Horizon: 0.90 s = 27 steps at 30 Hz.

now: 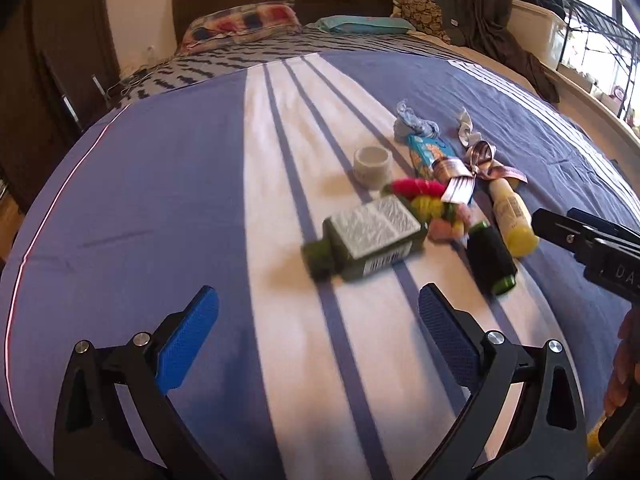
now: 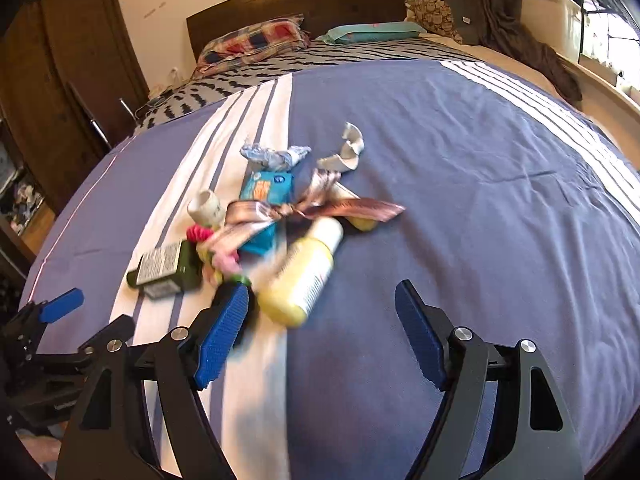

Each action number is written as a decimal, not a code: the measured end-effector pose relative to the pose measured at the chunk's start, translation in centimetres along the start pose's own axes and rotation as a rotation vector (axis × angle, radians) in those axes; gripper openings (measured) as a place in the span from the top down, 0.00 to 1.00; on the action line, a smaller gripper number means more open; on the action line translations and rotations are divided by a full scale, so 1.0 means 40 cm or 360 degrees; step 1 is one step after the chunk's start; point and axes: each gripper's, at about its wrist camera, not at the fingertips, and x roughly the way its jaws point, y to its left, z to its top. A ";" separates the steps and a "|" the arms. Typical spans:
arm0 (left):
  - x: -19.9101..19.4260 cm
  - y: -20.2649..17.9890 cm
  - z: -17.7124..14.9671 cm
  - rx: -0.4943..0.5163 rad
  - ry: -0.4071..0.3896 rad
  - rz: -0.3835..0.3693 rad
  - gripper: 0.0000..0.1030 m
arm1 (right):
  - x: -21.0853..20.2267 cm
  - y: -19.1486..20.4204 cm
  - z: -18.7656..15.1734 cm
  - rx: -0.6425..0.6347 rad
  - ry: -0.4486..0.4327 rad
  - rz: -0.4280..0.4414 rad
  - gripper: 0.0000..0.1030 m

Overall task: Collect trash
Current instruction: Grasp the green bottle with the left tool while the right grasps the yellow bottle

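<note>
Left wrist view: left gripper [image 1: 318, 322] hovers above the striped bedspread [image 1: 160, 208], jaws spread wide, nothing between the blue pads. Ahead of it lies a cluster of clutter: a dark green bottle [image 1: 366, 238] on its side, label up; a small white cup [image 1: 373, 166] behind it; a black spool [image 1: 491, 258]; a yellow bottle [image 1: 512, 218]; a blue snack wrapper [image 1: 426, 154]; a metallic ribbon [image 1: 476, 164]; pink and yellow fuzzy pieces [image 1: 420, 196] in the middle. All items touch or overlap, so the pile sits as one heap near the foot of the bed.

Right wrist view: right gripper [image 2: 322, 330] is likewise wide open and empty, aimed at the base of the yellow bottle [image 2: 302, 276], which lies just ahead, slightly left of centre between the fingers. Crumpled paper scraps [image 2: 346, 148] lie at the far edge of the heap.

Judgement: collection has not started; no bin or bag is visible. Wide openings suit the bottles' girth. Wrapper and scraps look like the true trash. Motion blur on near items; edges uncertain.
</note>
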 end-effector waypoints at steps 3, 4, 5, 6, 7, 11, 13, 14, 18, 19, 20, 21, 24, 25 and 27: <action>0.036 -0.016 0.025 0.0065 0.0021 -0.0012 0.08 | 0.041 0.007 0.016 0.0039 0.0044 -0.0011 0.51; 0.047 -0.018 0.032 0.0080 0.0027 -0.0015 0.08 | 0.052 0.009 0.021 0.0048 0.0058 -0.0003 0.52; 0.058 -0.020 0.037 0.0093 0.0034 -0.0015 0.10 | 0.064 0.011 0.024 0.0058 0.0072 0.0005 0.52; 0.073 -0.023 0.043 0.0110 0.0045 -0.0020 0.10 | 0.074 0.014 0.027 0.0062 0.0083 0.0004 0.52; 0.088 -0.026 0.046 0.0123 0.0061 -0.0028 0.11 | 0.083 0.016 0.030 0.0064 0.0093 -0.0003 0.52; 0.137 -0.034 0.057 0.0117 0.0116 -0.0094 0.17 | 0.119 0.014 0.034 0.0047 0.0139 -0.0120 0.57; 0.157 -0.035 0.063 0.0106 0.0125 -0.0128 0.19 | 0.128 -0.005 0.034 0.0060 0.0152 -0.0142 0.64; 0.162 -0.035 0.067 0.0100 0.0120 -0.0138 0.22 | 0.130 -0.020 0.034 0.0077 0.0155 -0.0125 0.64; 0.166 -0.042 0.080 0.0078 0.0107 -0.0189 0.42 | 0.134 -0.026 0.039 0.0037 0.0146 -0.0140 0.64; 0.166 -0.046 0.081 0.0078 0.0106 -0.0181 0.42 | 0.135 -0.021 0.039 0.0015 0.0141 -0.0151 0.64; 0.162 -0.049 0.076 0.0079 0.0107 -0.0174 0.42 | 0.135 -0.016 0.036 -0.0008 0.0134 -0.0158 0.65; 0.157 -0.051 0.070 0.0078 0.0111 -0.0175 0.42 | 0.132 -0.014 0.034 -0.0018 0.0132 -0.0150 0.66; 0.128 -0.049 0.041 0.0059 0.0129 -0.0182 0.42 | 0.105 -0.015 0.016 -0.0056 0.0134 -0.0101 0.67; 0.119 -0.049 0.032 0.0054 0.0132 -0.0181 0.42 | 0.098 -0.016 0.009 -0.0063 0.0133 -0.0095 0.68; 0.091 -0.050 0.004 0.0041 0.0132 -0.0174 0.42 | 0.065 -0.026 -0.020 -0.0070 0.0121 -0.0073 0.68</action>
